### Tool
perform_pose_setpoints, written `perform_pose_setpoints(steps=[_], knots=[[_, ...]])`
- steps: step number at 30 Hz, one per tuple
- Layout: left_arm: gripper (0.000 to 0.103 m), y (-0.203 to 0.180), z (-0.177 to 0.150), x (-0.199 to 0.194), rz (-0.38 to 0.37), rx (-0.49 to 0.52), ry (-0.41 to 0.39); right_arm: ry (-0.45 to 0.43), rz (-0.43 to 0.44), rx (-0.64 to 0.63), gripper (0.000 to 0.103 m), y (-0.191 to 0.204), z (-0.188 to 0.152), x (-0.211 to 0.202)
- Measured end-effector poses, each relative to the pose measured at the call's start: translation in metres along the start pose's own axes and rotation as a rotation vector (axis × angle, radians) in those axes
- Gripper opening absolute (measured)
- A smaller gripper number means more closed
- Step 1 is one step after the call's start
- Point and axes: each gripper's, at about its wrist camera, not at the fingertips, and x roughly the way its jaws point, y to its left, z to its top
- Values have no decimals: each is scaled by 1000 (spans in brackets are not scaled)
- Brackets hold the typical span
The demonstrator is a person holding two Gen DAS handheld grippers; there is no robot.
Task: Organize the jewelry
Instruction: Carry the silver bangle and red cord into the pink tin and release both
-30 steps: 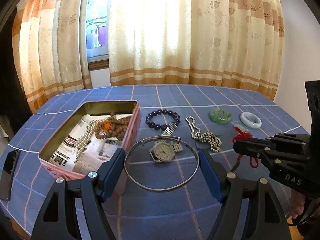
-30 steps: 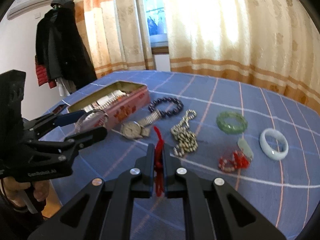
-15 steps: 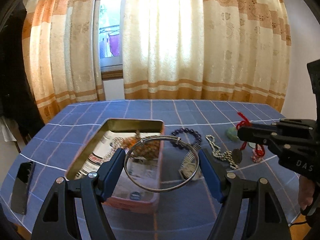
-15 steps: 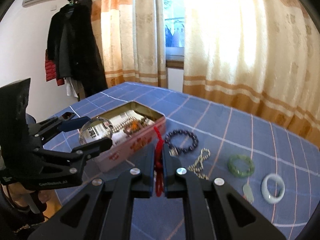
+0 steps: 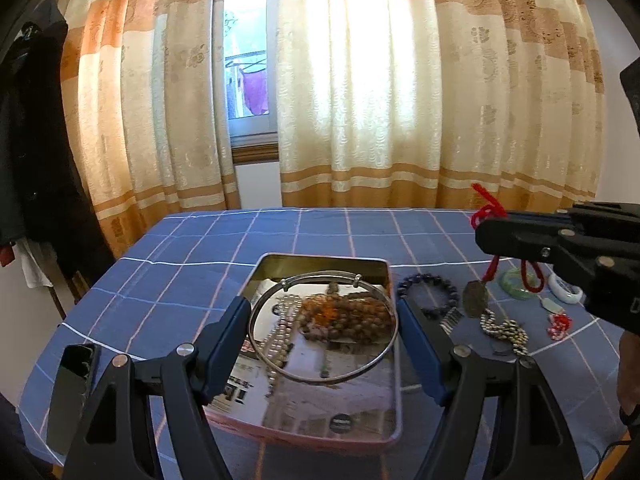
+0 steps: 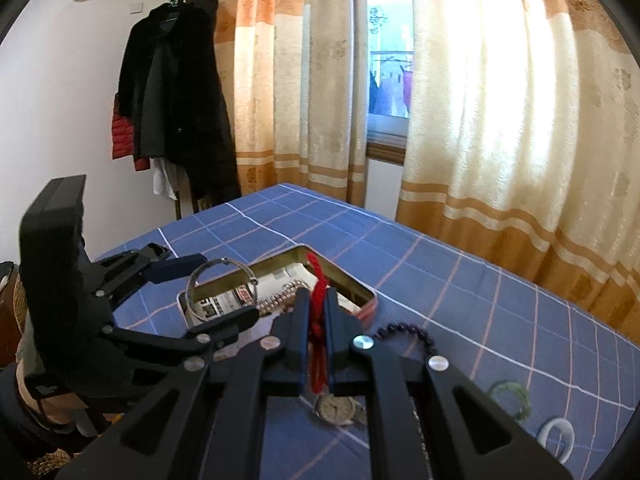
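Observation:
My left gripper (image 5: 323, 320) is shut on a thin silver bangle (image 5: 280, 368), held flat in the air above the open pink tin (image 5: 320, 438). The tin holds a pearl strand (image 5: 282, 338) and brown beads (image 5: 344, 316). My right gripper (image 6: 317, 312) is shut on a red cord (image 6: 318, 308); in the left wrist view the cord (image 5: 486, 210) carries a dark pendant (image 5: 475, 298) hanging to the right of the tin. The left gripper (image 6: 222, 284) with the bangle (image 6: 192, 286) shows in the right wrist view over the tin (image 6: 366, 308).
On the blue checked tablecloth (image 5: 192, 264) right of the tin lie a dark bead bracelet (image 5: 430, 288), a metal bead chain (image 5: 504, 328), a green bangle (image 5: 514, 280), a white bangle (image 5: 564, 290) and a small red charm (image 5: 559, 325). A black phone (image 5: 72, 388) lies left. A watch (image 6: 336, 408) lies below my right gripper.
Both grippers have lifted and moved left: the bangle now hangs over the tin instead of over the watch, and the red cord with its pendant is lifted off the table.

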Motion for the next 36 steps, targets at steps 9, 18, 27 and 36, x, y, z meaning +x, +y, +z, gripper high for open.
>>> perform_pose_setpoints(steps=[9, 18, 27, 36], knots=[[75, 19, 1, 18, 45, 2, 26, 3, 35, 13, 9, 4, 6, 20], [75, 39, -1, 44, 86, -14, 70, 56, 72, 55, 9, 4, -2, 54], [75, 46, -6, 57, 91, -15, 104, 116, 103, 89, 9, 4, -18, 77], [75, 47, -12, 67, 71, -29, 144, 157, 121, 91, 9, 10, -30, 92]])
